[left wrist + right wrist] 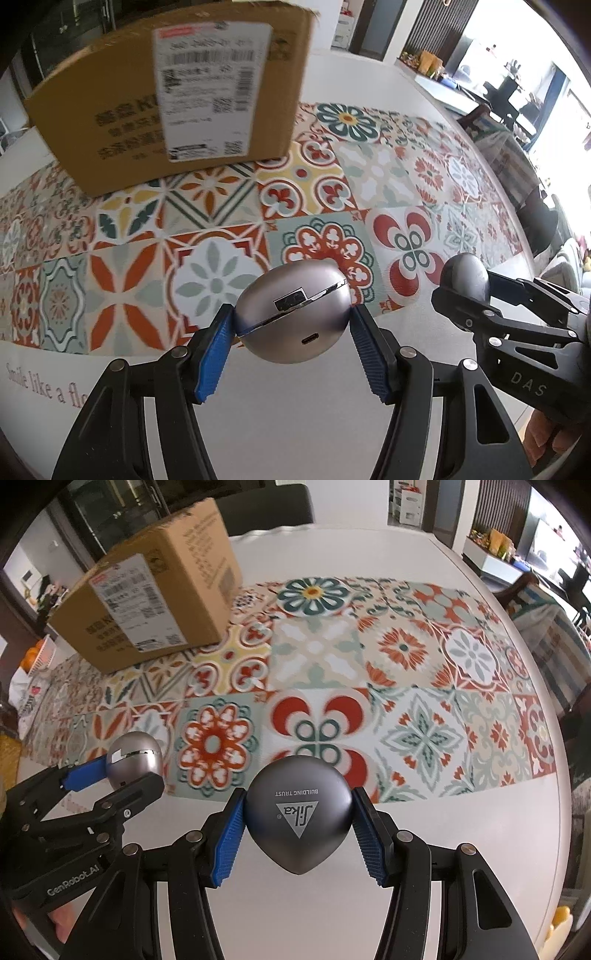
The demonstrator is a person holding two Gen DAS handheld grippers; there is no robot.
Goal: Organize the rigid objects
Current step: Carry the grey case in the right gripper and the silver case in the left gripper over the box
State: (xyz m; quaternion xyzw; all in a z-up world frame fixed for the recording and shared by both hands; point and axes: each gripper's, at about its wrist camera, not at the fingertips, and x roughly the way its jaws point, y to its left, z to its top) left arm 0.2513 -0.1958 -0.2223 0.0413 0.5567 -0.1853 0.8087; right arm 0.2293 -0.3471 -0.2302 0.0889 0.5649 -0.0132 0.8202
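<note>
Two smooth metal cases are being held above the tabletop, one in each tool.

The silver earbud case (293, 314) is sitting pinched between the blue pads (212, 363) of the left tool (291, 332), its seam tilted and its charging port facing the camera; the darker grey case (298, 814) with the printed logo is being squeezed the same way by the right tool (297, 825). Both look small, light, rigid and slick, with rounded sides that are likely to squirt out of a grip, so the pads are best kept across the widest part. Below them the patterned mat (406, 686) is covering the white tabletop (332, 904), and a cardboard box (166, 96) is standing at its far left.
</note>
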